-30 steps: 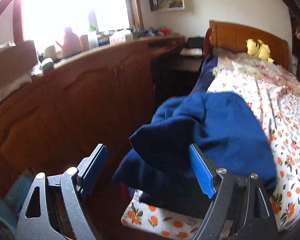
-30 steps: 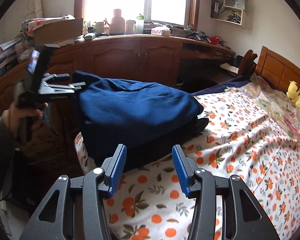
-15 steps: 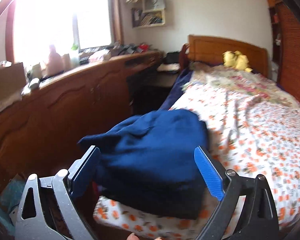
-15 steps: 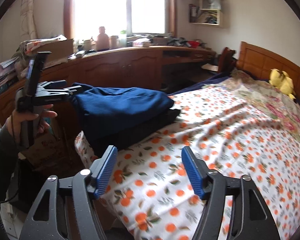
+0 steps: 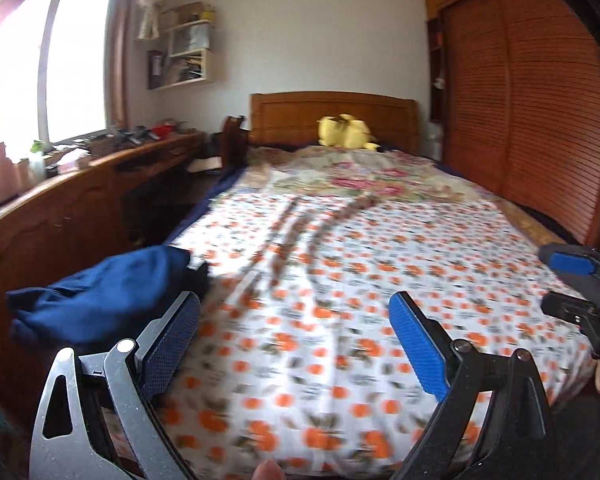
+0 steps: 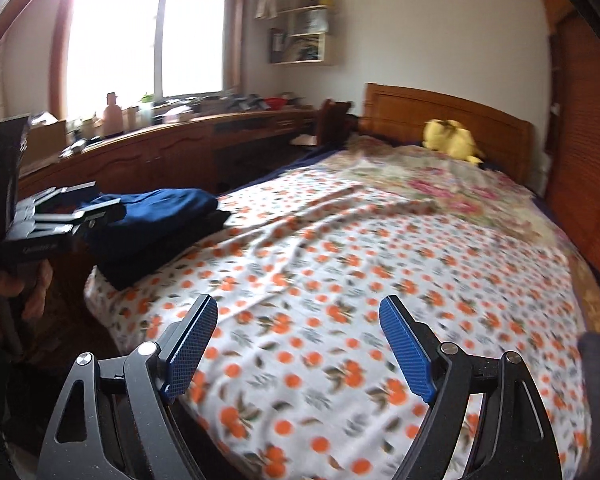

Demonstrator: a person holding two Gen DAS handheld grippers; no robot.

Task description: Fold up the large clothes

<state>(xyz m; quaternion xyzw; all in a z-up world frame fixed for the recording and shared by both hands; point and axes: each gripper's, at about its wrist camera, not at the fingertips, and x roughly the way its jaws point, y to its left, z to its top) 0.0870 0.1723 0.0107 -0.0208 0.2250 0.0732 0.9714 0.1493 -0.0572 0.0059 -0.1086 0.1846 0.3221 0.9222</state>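
A folded navy garment (image 6: 156,216) lies on a darker folded garment (image 6: 140,264) at the left front corner of the bed; it also shows in the left wrist view (image 5: 100,296). My left gripper (image 5: 294,328) is open and empty, over the bed's front edge, to the right of the pile. My right gripper (image 6: 298,332) is open and empty above the orange-flowered sheet (image 6: 340,264), well right of the pile. The left gripper body (image 6: 44,220) shows in the right wrist view next to the pile.
A yellow plush toy (image 5: 344,132) sits by the wooden headboard (image 5: 332,116). A long wooden cabinet (image 5: 60,216) with clutter runs along the left under the window. A louvered wardrobe (image 5: 540,112) stands on the right of the bed.
Both grippers have swung right and back from the folded pile toward the middle of the bed. Both jaws have opened wider. The pile has stayed in place.
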